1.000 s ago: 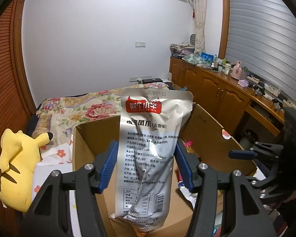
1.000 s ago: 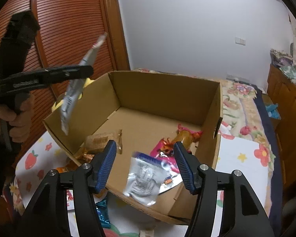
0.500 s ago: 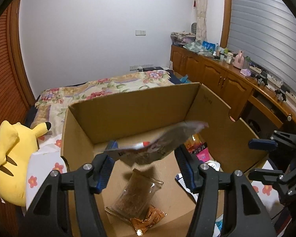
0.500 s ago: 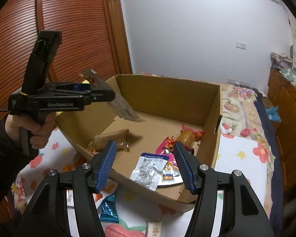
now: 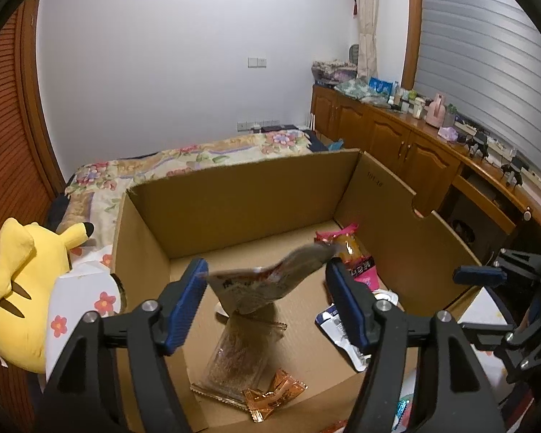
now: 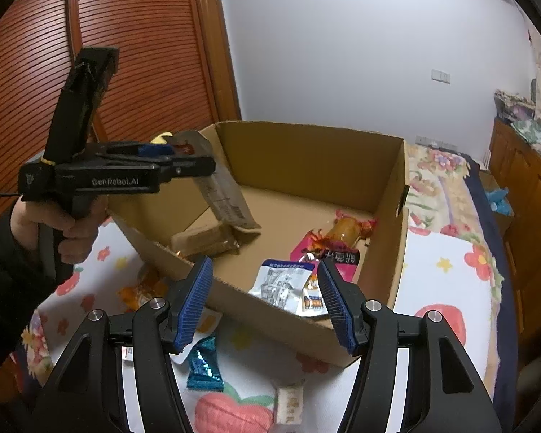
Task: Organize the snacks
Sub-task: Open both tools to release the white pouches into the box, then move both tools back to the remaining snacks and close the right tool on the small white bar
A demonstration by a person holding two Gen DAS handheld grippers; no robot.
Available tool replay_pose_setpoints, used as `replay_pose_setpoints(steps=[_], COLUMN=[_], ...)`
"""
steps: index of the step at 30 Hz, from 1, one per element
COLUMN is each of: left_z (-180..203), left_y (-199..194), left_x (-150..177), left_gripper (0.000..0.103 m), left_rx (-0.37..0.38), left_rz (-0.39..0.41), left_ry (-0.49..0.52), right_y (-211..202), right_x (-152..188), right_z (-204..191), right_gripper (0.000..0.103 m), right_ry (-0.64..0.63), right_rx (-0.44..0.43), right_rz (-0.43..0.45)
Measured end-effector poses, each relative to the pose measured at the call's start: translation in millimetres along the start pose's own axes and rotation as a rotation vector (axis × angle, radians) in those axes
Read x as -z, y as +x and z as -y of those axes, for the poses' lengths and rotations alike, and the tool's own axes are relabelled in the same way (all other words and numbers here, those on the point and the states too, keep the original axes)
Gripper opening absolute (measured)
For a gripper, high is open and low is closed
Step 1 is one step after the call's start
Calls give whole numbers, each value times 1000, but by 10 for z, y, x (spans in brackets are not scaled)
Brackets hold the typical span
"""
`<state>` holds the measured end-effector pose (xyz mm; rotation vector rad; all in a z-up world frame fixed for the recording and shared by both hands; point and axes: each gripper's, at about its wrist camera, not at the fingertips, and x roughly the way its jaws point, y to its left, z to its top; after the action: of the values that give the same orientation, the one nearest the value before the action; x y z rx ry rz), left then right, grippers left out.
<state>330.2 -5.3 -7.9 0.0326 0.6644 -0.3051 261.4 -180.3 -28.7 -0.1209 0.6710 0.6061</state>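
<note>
Jaws of my left gripper (image 5: 267, 299) are opening; the silver snack pouch (image 5: 270, 281) between its blue pads tilts down into the cardboard box (image 5: 256, 195) near its left wall. My right gripper (image 6: 263, 301) stands spread, empty, at the box's near edge.

Dim, even indoor light, soft shadows, strong fisheye bending with dark corners, slight motion blur.

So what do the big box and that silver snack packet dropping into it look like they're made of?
The box looks like plain brown corrugated cardboard: matte walls, with fluting visible along a cut edge. The silver snack packet, between the left gripper's opening jaws, appears to be thin foil-laminate plastic: it is printed, has a greyish metallic look, and bends limply, though blur hides detail.
</note>
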Motion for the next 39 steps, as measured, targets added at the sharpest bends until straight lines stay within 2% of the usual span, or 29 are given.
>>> replay_pose_setpoints(steps=[17, 31, 39], left_z=[167, 247, 320], left_y=[-484, -999, -1142], left_x=[124, 516, 754], left_gripper=[69, 71, 72], left_rx=[3, 6, 2], left_rz=[57, 88, 77], left_ry=[36, 52, 69], right_y=[-349, -537, -569], right_x=[84, 410, 613], right_z=[-236, -419, -444], right_gripper=[62, 62, 62], right_ry=[-23, -1, 20], right_rx=[22, 47, 73], right_rz=[40, 28, 1])
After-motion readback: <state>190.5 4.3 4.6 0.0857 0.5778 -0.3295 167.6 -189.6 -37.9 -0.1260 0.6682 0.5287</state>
